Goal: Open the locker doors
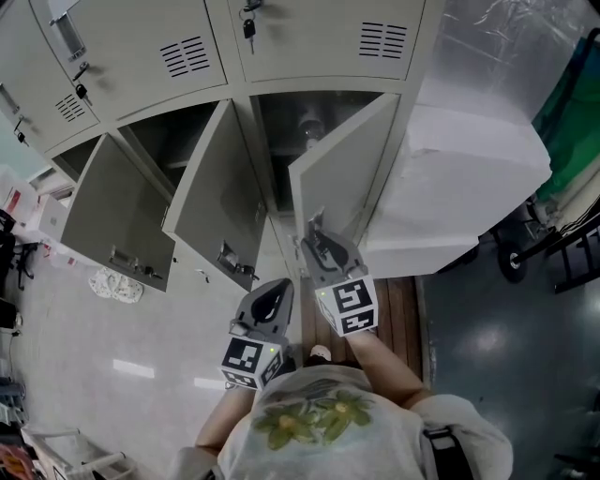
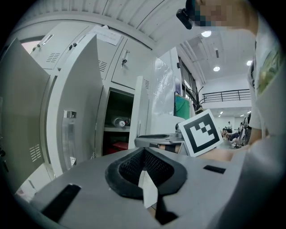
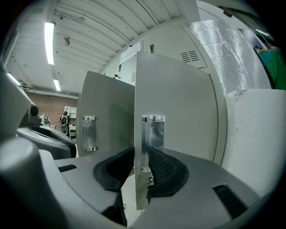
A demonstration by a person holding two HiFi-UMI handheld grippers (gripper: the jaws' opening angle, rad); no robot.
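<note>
The left gripper (image 1: 274, 298) hangs closed and empty beside the right gripper (image 3: 140, 172), whose jaws pinch the free edge of the half-open right locker door (image 3: 178, 116), just under its metal pull (image 3: 153, 132). Being thin, stiff sheet metal, the door should swing lightly, though its smooth painted edge may slip.

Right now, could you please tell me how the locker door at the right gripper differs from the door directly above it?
The lower door stands swung open, baring its compartment; the upper door is shut. The right gripper clasps the lower door's free edge; nothing touches the upper door. A key hangs in the upper door's lock; none shows on the lower door. Both are pale grey metal.
</note>
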